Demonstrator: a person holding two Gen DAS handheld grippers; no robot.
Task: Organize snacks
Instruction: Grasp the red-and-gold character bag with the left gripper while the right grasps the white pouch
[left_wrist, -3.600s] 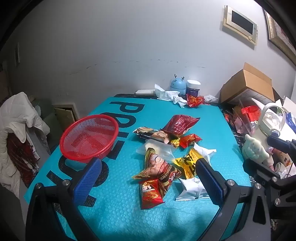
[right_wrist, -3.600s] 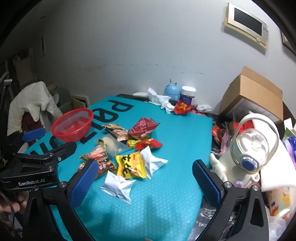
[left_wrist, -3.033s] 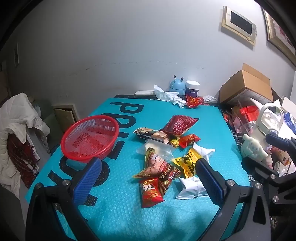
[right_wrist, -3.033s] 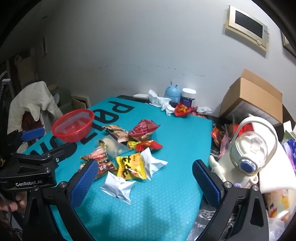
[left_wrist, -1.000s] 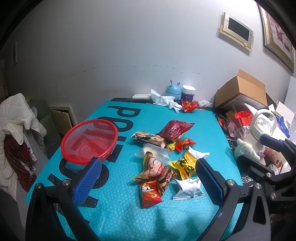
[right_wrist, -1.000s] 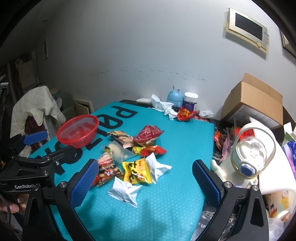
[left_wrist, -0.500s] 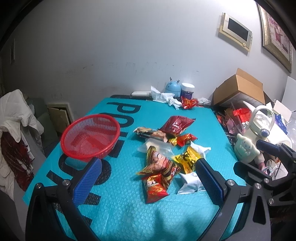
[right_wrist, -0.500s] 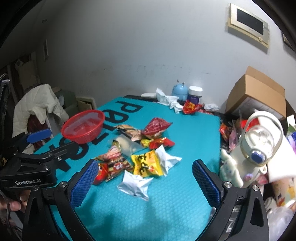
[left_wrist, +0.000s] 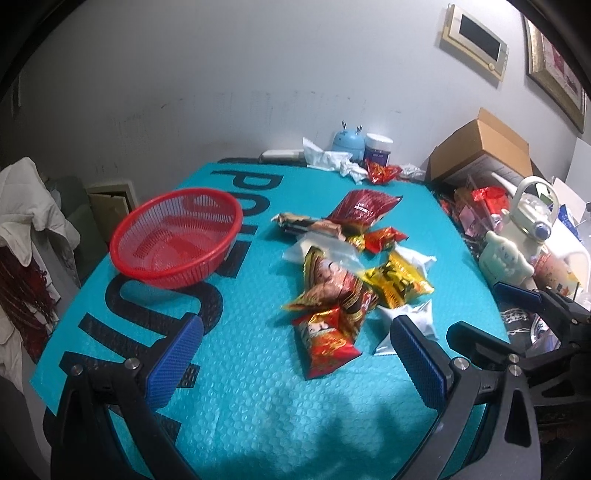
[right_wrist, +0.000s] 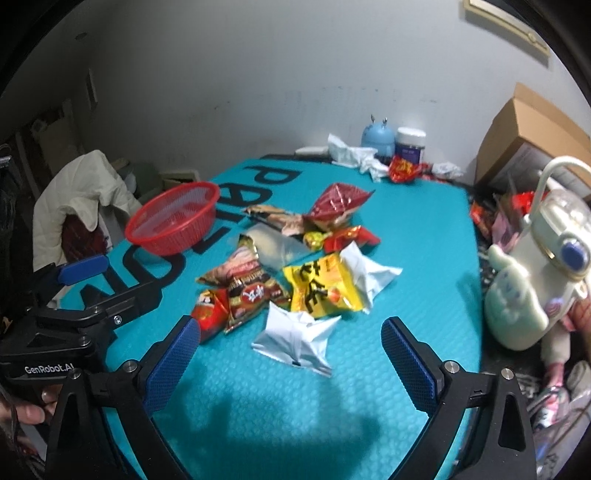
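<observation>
Snacks (left_wrist: 347, 280) lie heaped (mostly red and yellow packets) beside a red basket (left_wrist: 177, 236). Left gripper (left_wrist: 295, 354) and right gripper (right_wrist: 291, 354) both gape, holding nothing.

Cardboard box (left_wrist: 480, 147), white kettle (left_wrist: 532, 218), blue jar (right_wrist: 409, 146), crumpled tissues (left_wrist: 325, 157), white jacket (right_wrist: 88, 184)

The worktop (left_wrist: 258, 387) was teal with black lettering, the basket (left_wrist: 177, 236) red mesh, the fingers (right_wrist: 170, 358) blue.
</observation>
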